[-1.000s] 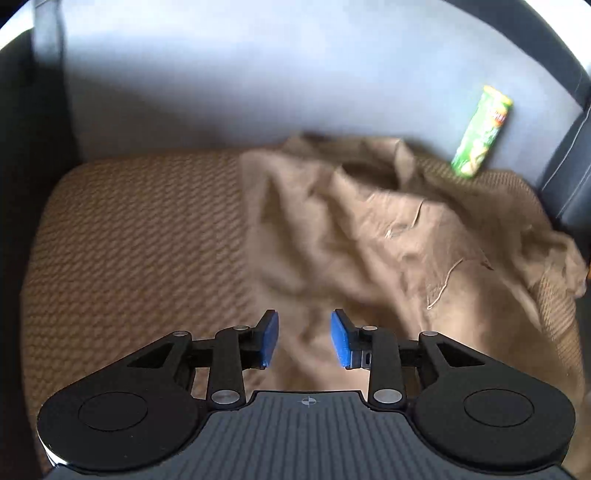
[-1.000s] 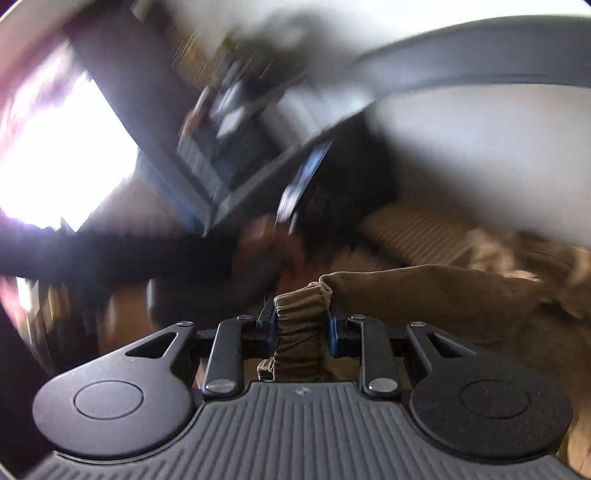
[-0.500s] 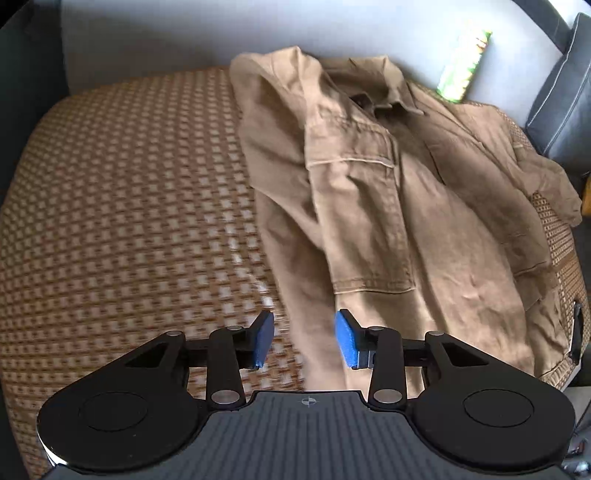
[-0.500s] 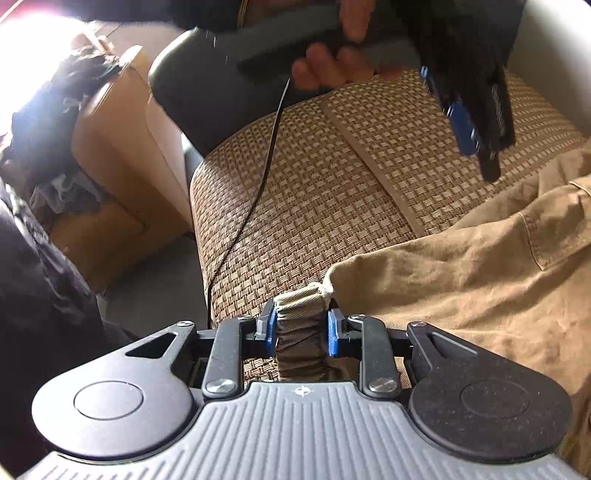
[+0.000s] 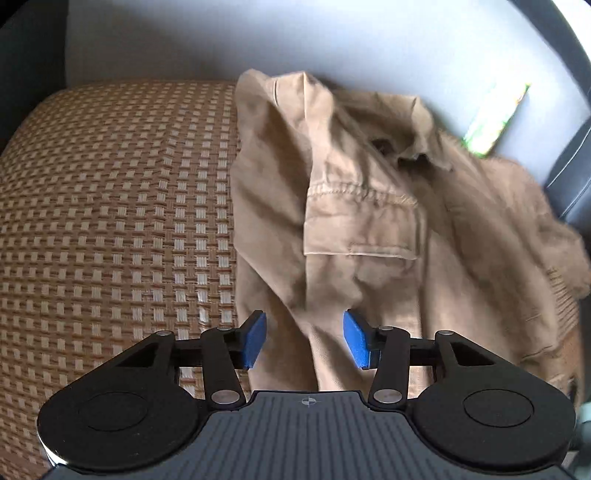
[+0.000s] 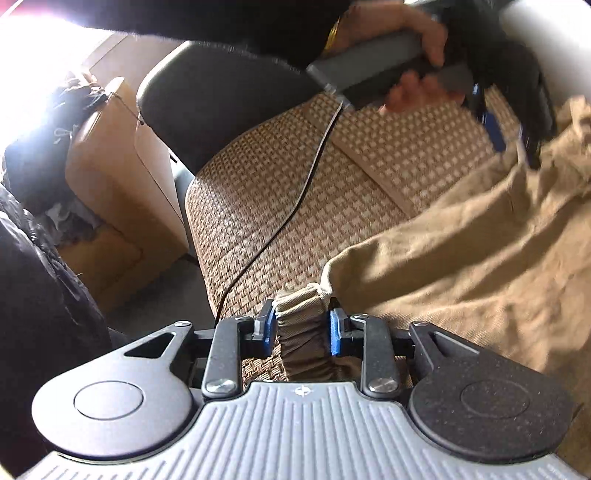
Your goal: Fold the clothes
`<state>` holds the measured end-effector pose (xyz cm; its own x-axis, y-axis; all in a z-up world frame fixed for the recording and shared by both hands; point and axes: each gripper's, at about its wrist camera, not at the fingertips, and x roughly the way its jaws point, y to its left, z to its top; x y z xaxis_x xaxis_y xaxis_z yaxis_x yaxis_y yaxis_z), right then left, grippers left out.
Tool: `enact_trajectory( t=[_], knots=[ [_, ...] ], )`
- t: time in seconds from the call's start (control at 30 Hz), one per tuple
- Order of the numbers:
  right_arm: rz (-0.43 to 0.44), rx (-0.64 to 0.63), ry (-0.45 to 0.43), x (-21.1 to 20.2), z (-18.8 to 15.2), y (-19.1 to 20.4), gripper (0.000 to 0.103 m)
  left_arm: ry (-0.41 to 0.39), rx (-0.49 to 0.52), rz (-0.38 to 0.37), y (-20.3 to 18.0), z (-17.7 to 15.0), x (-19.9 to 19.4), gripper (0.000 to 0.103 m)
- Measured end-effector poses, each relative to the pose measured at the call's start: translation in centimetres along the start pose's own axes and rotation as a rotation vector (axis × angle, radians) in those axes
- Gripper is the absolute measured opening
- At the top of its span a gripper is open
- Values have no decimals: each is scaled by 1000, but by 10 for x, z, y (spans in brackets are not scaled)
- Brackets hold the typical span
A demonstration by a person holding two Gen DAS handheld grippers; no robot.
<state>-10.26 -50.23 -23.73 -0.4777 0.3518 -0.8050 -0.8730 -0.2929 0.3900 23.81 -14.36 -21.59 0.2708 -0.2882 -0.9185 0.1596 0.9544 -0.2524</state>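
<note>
A tan jacket (image 5: 369, 229) lies spread on the right half of a woven brown seat cushion (image 5: 110, 221), collar toward the backrest. My left gripper (image 5: 303, 339) hovers over the jacket's near left edge. Its jaws are opening, and fabric lies below them but is not pinched. In the right wrist view my right gripper (image 6: 303, 328) holds the jacket's ribbed cuff (image 6: 301, 343) low over the cushion (image 6: 277, 184). Both pads touch the cuff as the jaws begin to ease apart. The sleeve (image 6: 480, 258) runs off to the right. A hand (image 6: 413, 33) carries the left gripper (image 6: 513, 129) at the upper right.
A green can (image 5: 495, 122) leans on the grey backrest (image 5: 258, 37) behind the jacket. A dark pillow (image 5: 572, 173) is at the right. A thin cable (image 6: 295, 206) trails across the cushion. Past a dark armrest (image 6: 207, 99) stands a cardboard box (image 6: 118, 177).
My left gripper came down closer to the jacket and its jaws widened. My right gripper swung down toward the seat, carrying the cuff with it, and the jacket settled flatter.
</note>
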Motion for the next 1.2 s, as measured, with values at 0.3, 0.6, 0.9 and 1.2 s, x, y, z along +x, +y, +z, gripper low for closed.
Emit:
enact_trajectory(
  t=[0.3, 0.6, 0.9, 1.2],
  knots=[
    [22, -19, -7, 39, -30, -16, 39, 8, 36, 79, -8, -12, 12, 61],
    [35, 178, -170, -70, -1, -29, 63, -155, 57, 27, -12, 41, -53, 61],
    [-333, 177, -206, -16, 9, -92, 65, -161, 141, 134, -41, 114, 38, 63],
    [-353, 104, -261, 35, -34, -93, 69, -162, 180, 254, -26, 126, 115, 85]
  ],
)
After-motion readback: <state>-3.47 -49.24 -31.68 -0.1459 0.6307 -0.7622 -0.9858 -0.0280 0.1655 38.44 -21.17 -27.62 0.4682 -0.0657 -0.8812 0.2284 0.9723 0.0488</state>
